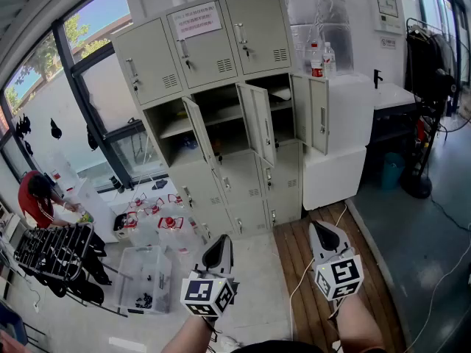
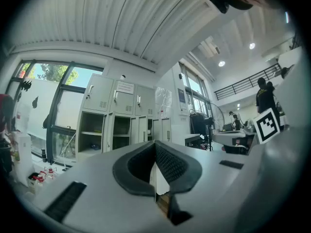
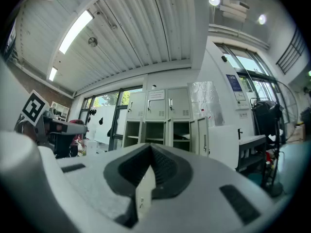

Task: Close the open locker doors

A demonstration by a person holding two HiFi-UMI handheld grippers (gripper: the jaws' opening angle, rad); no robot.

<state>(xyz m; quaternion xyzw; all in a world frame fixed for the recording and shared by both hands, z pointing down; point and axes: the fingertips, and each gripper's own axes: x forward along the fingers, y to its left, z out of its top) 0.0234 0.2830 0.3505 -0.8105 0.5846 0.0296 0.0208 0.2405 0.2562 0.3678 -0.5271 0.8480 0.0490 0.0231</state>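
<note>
The task stands at its very start: none of the three open doors is shut yet, and both tools are well apart from the locker (image 1: pixel 221 109), so this is the approach. The left gripper (image 1: pixel 221 243) and the right gripper (image 1: pixel 321 230) are held level and side by side low in the head view, each with its jaws pressed together and nothing between them, which their own views confirm. The locker stands against the far wall, its top row closed, its lower rows closed, and the second row open across all three columns: the left door (image 1: pixel 200 129), the middle door (image 1: pixel 257 123) and the right door (image 1: pixel 318 115) all swing out toward the room, hinged on their right edges as far as I can judge. The next move calls for walking closer and setting a closed tip against the outer face of one door, likely near its free edge, then pushing it round until it seats; closed jaws should serve well for pushing. The floor ahead is grey concrete with a strip of wooden planks (image 1: pixel 309 271) and a white cable (image 1: pixel 300 285) trailing over it. A white cabinet (image 1: pixel 335 175) stands just beside the locker, tall windows (image 1: pixel 73 87) fill the left wall, and a clear bin (image 1: pixel 147 274) and a dark rack (image 1: pixel 55 252) sit on the floor at left
</note>
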